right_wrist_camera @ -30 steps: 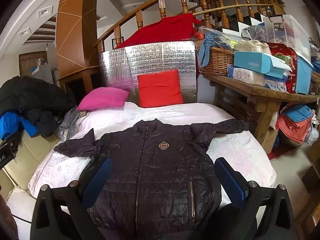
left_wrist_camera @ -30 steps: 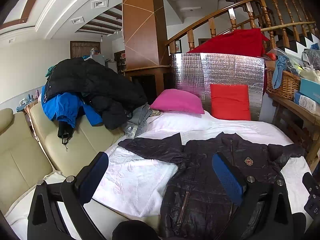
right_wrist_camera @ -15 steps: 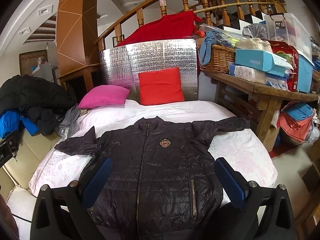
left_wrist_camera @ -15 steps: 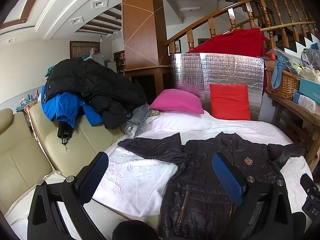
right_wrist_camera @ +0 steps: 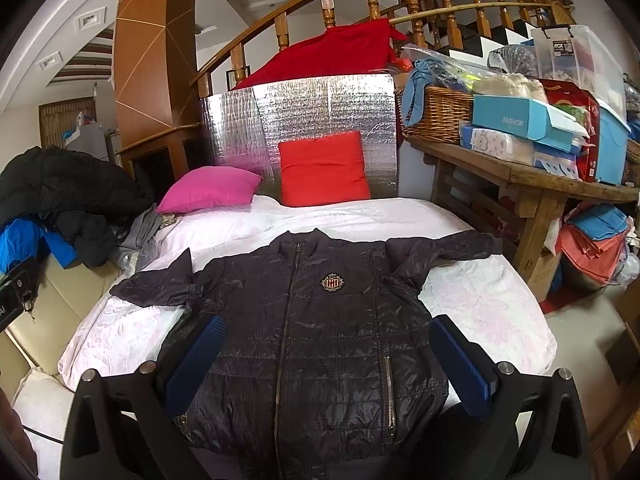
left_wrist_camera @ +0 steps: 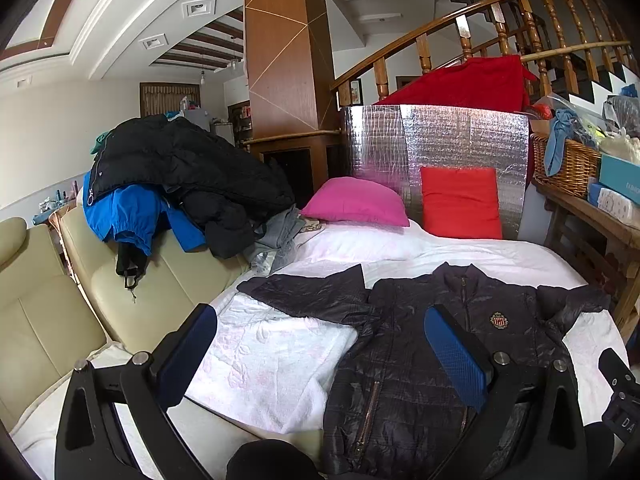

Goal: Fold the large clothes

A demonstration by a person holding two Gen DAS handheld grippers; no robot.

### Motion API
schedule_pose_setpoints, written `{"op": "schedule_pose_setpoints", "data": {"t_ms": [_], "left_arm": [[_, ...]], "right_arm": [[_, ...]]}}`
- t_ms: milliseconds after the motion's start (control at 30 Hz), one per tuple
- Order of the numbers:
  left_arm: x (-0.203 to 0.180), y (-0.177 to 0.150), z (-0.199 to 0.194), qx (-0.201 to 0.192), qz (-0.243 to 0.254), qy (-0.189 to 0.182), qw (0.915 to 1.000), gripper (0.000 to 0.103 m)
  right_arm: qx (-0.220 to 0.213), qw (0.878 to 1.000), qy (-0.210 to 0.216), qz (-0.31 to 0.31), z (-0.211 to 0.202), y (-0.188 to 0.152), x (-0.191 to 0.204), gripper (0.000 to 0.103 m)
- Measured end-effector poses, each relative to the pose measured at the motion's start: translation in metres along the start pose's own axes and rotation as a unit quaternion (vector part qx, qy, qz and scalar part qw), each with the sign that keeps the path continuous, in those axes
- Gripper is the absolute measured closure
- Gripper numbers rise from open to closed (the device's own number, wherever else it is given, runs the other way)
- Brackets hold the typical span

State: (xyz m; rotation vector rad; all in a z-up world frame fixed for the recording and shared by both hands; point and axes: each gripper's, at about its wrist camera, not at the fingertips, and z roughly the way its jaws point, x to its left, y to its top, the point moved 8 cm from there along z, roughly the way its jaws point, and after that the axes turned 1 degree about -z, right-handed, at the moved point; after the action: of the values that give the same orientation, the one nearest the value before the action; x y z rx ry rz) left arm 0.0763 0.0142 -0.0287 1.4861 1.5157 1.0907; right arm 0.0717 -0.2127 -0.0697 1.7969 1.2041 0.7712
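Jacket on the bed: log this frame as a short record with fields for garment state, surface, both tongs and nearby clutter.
garment: dark jacket, front up, zipped, sleeves spread, unfolded
badge: crest on chest
surface: white bed cover
left tongs: open, holding nothing
right tongs: open, holding nothing
cushions: pink, red, at bed head
clutter: coat pile on sofa

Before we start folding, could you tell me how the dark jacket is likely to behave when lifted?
The dark jacket looks thin and quilted, so probably floppy and light. Its shiny shell may slip between open pads. The sleeves would likely dangle.
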Motion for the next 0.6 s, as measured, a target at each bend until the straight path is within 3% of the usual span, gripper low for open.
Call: {"op": "schedule_pose_setpoints", "data": {"t_ms": [600], "left_arm": [[-0.0014, -0.0034, 0.0057, 0.007, 0.002, 0.003, 1.0000, 0.000]], "right_arm": [[0.007, 1.000, -0.002, 0.001, 0.0052, -0.0046, -0.0007, 0.000]]}}
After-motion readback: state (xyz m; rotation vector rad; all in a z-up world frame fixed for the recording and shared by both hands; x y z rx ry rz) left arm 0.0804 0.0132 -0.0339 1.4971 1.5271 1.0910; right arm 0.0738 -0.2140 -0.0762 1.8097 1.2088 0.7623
